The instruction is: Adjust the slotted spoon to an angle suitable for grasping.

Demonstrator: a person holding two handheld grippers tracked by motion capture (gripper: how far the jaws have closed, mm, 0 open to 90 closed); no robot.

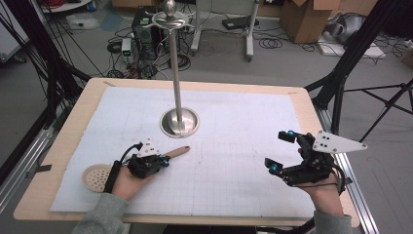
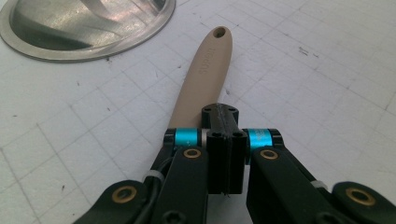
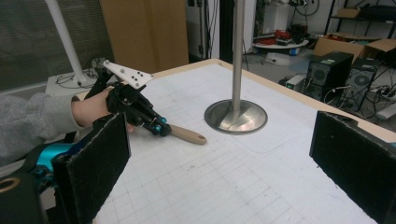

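Right now your surface (image 1: 63, 146) carries a white gridded mat (image 1: 234, 170). Tall metal stand (image 1: 178, 73) sits upright on its round base at the mat's far middle. Your right tool (image 1: 280, 152) hangs over the mat's right side, jaws spread wide, nothing between them. Your left tool (image 1: 164, 160) is low at the mat's left, jaws pressed together, pinching the tan handle (image 2: 205, 70) of a skimmer. That handle lies flat on the mat, its holed end pointing toward the stand's base, near but apart. Skimmer's perforated round head (image 1: 97, 176) lies by your left wrist at the mat's left edge.
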